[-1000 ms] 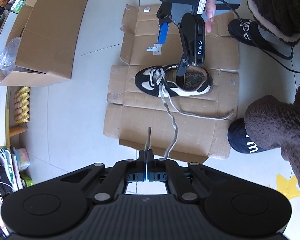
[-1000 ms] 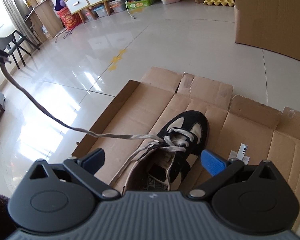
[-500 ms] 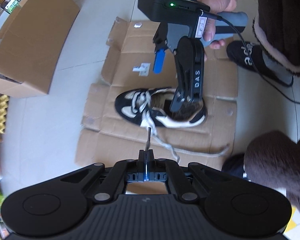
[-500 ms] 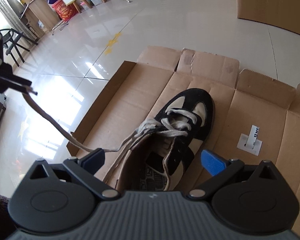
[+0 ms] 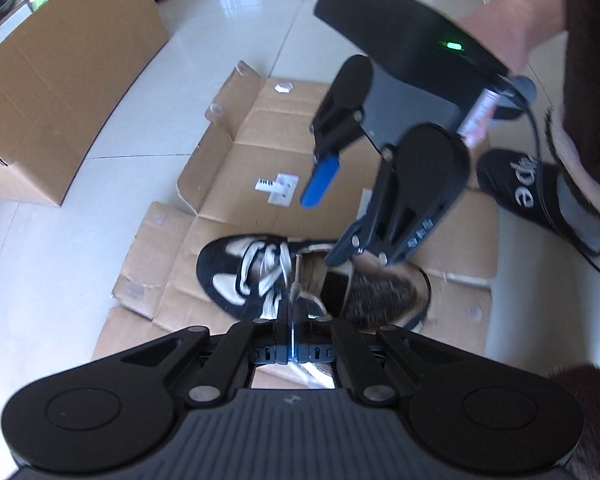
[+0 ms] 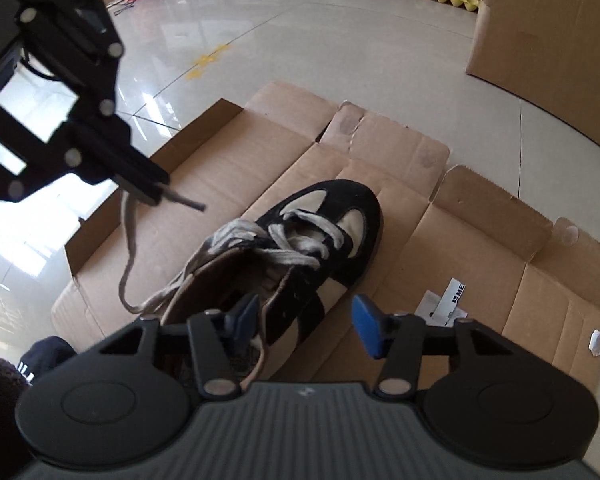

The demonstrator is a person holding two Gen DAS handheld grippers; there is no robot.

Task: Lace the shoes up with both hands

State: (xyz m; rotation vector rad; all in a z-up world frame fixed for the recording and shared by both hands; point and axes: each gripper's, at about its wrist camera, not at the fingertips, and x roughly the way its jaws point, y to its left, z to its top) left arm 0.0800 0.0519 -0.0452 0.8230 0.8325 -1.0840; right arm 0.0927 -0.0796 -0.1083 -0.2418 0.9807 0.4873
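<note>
- Shoe on flattened cardboard, toe far.
- L gripper pinching lace end, just left of eyelets.
- R gripper spread, straddling the collar's right wall, near end.

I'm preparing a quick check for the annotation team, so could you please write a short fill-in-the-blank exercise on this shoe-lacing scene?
1. The left gripper is shut on the tip of the ____.
2. The shoe rests on flattened ____.
3. The right gripper has its jaws ____, one blue finger inside the shoe's opening and the other outside it.
4. The shoe's toe cap is ____ in colour.

Missing words: shoelace; cardboard; open; black
</note>
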